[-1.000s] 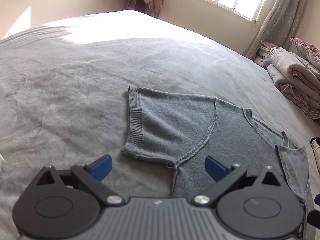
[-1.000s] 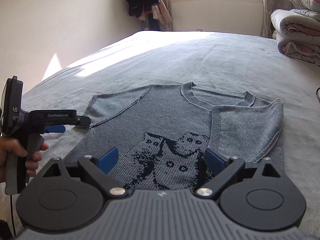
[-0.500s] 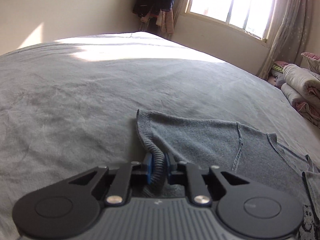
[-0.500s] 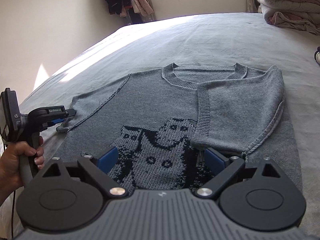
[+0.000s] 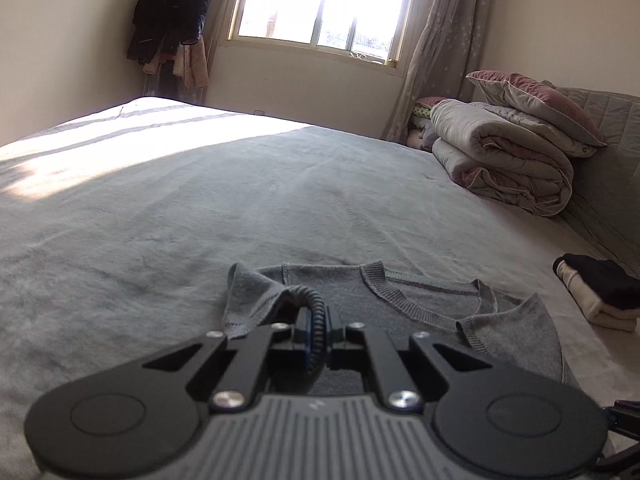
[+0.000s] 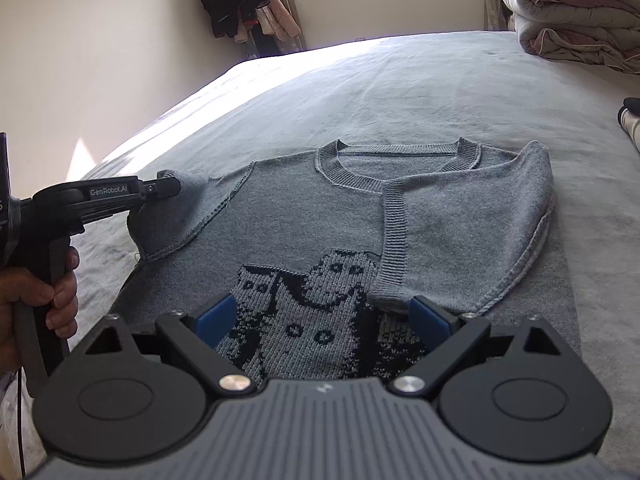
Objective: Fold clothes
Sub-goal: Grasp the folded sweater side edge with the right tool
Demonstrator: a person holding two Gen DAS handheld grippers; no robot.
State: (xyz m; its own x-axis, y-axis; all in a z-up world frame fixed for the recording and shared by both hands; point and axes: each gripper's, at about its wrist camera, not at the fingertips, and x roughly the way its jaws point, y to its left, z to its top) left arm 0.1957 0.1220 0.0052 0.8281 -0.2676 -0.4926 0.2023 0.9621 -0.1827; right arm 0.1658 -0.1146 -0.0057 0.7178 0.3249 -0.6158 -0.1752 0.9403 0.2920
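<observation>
A grey knitted sweater (image 6: 320, 216) with a dark cat pattern lies face up on the bed. Its right sleeve (image 6: 460, 232) is folded across the chest. My left gripper (image 5: 316, 320) pinches the ribbed cuff (image 5: 314, 304) of the left sleeve, its jaws still closing the last bit on it, and the sleeve hangs lifted off the bed. In the right wrist view that left gripper (image 6: 172, 189) sits at the sweater's left shoulder with the sleeve (image 6: 176, 220) bunched under it. My right gripper (image 6: 320, 320) hovers open over the cat pattern, nothing between its pads.
The grey bed sheet (image 5: 160, 220) stretches far and left. A rolled duvet with pillows (image 5: 508, 164) is stacked at the right, and folded black-and-cream clothes (image 5: 600, 292) lie nearer. Dark clothes (image 5: 172, 20) hang in the corner. A hand (image 6: 48, 292) grips the left tool's handle.
The left gripper went from open beside the sleeve to shut on its cuff, then lifted and carried it toward the sweater's body. The right gripper edged closer over the pattern.
</observation>
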